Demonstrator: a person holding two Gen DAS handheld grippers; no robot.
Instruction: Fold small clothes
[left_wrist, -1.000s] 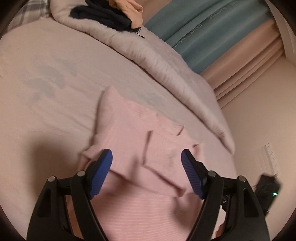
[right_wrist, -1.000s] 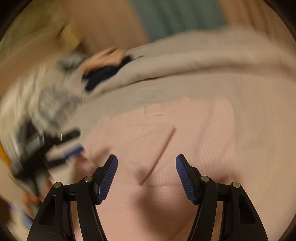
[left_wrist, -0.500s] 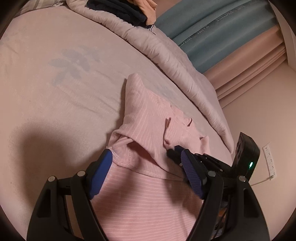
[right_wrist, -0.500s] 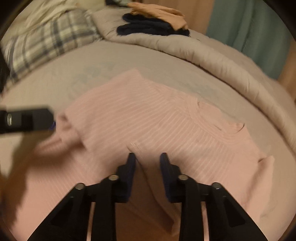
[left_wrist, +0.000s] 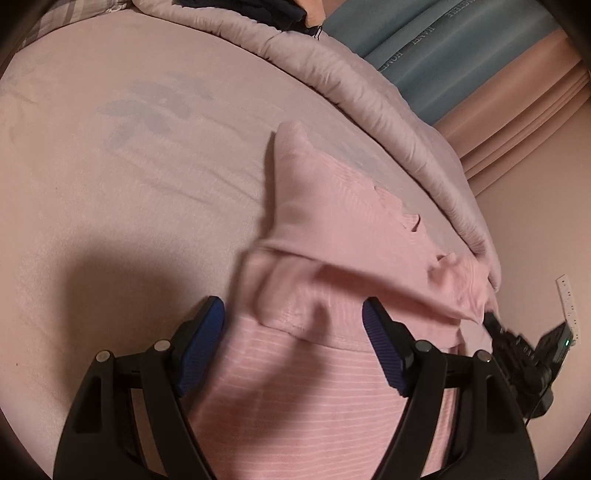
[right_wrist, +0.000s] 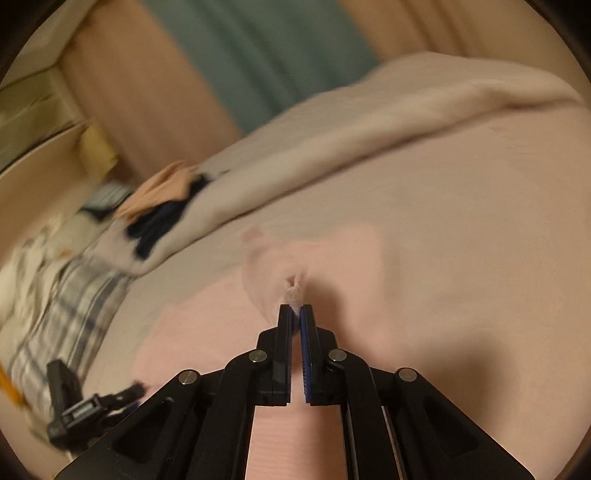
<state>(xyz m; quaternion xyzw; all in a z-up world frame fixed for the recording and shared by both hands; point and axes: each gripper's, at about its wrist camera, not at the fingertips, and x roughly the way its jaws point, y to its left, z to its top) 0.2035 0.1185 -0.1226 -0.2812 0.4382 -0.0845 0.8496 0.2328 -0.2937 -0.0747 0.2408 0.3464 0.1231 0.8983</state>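
One pink shirt (left_wrist: 332, 229); two grippers, right gripper (right_wrist: 295, 310) pinching it.

Blk claw (left_wrist: 293, 332), blue ribbed pads.

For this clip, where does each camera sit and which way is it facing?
Left wrist: on the left gripper, looking along its open fingers over the pink top on the bed toward the comforter; the right gripper's tip shows at right.
Right wrist: on the right gripper, fingers shut on a pinch of the pink top, facing the blurred comforter and teal curtain; the left gripper shows lower left.
Shared: top, bed, comforter, curtain.
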